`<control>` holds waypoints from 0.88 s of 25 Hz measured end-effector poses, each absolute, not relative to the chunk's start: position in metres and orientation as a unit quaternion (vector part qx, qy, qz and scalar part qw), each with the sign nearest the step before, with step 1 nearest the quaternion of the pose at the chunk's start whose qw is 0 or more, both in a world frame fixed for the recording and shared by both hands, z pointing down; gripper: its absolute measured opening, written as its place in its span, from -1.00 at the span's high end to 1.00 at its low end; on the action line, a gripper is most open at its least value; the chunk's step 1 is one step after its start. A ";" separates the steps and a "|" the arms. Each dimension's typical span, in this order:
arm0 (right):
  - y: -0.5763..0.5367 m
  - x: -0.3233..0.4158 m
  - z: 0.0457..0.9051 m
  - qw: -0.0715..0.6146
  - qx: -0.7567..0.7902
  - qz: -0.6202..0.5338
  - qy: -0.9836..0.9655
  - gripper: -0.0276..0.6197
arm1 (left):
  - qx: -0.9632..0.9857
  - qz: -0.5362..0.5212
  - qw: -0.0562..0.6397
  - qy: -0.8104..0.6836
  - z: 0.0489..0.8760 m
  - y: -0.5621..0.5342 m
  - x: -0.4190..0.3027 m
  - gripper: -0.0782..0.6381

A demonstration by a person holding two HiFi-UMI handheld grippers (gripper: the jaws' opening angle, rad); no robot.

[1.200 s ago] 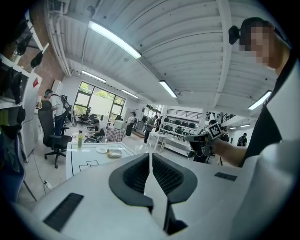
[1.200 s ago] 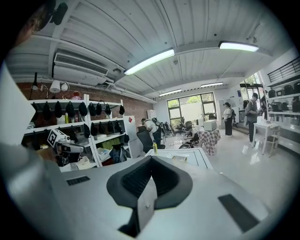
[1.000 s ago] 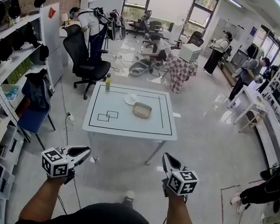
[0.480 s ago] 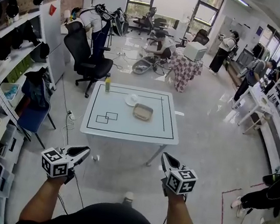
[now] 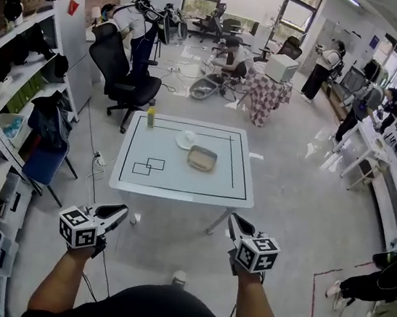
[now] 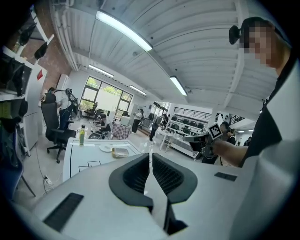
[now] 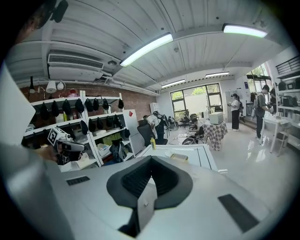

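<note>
Ahead of me: counter (image 5: 180, 184) on a grey floor (image 5: 287, 203), well apart from both claws.
On counter: bottle (image 5: 150, 116) at the far left corner; plate (image 5: 186, 140) and tan tray (image 5: 202, 158) side by side near the middle.
Left claw (image 5: 117, 214): jaws pressed together, nothing between them; I hold it over the floor.
Right claw (image 5: 234, 223): likewise closed and empty, level with the left.

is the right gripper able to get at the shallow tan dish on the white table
Probably not: the right gripper hangs over floor, short of the white table, with the shallow tan dish near its middle. Nothing stands between them.
</note>
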State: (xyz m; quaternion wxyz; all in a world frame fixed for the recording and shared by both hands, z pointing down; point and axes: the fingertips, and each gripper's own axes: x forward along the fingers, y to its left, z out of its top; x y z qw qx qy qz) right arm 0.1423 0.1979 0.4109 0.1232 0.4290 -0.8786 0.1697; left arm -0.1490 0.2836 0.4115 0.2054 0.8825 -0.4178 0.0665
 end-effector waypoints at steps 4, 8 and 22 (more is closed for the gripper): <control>0.178 0.140 0.417 0.127 0.424 0.174 -0.880 0.87 | 0.881 0.069 0.208 -0.420 0.414 0.264 -0.148 0.67; 0.157 0.141 0.420 0.127 0.419 0.173 -0.882 0.87 | 0.878 0.073 0.211 -0.423 0.416 0.245 -0.144 0.67; 0.092 0.171 0.427 0.132 0.402 0.182 -0.888 0.88 | 0.867 0.081 0.218 -0.440 0.419 0.188 -0.117 0.67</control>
